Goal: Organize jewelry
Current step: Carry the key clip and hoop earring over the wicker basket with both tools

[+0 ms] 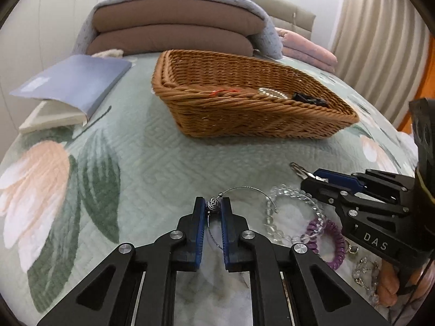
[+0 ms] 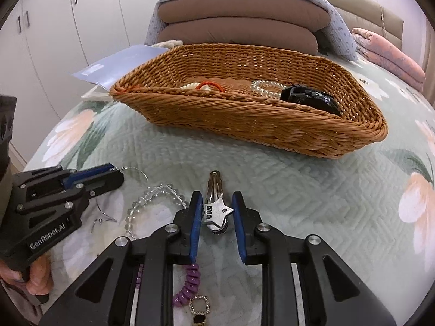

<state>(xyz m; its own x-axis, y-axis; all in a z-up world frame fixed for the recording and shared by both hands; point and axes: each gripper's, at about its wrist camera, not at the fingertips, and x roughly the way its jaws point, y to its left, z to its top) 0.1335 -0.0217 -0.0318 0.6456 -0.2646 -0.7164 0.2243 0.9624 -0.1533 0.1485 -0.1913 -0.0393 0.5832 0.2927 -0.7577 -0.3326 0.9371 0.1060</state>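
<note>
- Where the silver wire bangle (image 1: 246, 190) lies on the green floral quilt (image 1: 152, 157), its filigree bead (image 1: 213, 204) sits pinched between the blue pads of the left gripper (image 1: 213, 206), which is clamped on it
- The right gripper (image 2: 217, 203) straddles a silver star hair clip (image 2: 216, 207); its left pad touches the clip, the right pad stands just off the star's point, so the jaws are a little apart
- A clear bead bracelet (image 1: 292, 212) and a purple coil hair tie (image 1: 330, 244) lie just beside the bangle
- The wicker basket (image 2: 244, 125) stands beyond, holding an orange cord (image 2: 212, 85), a clear coil tie (image 2: 267, 88) and a black item (image 2: 310, 99)
- A blue booklet (image 1: 73, 81) lies left of the basket
</note>
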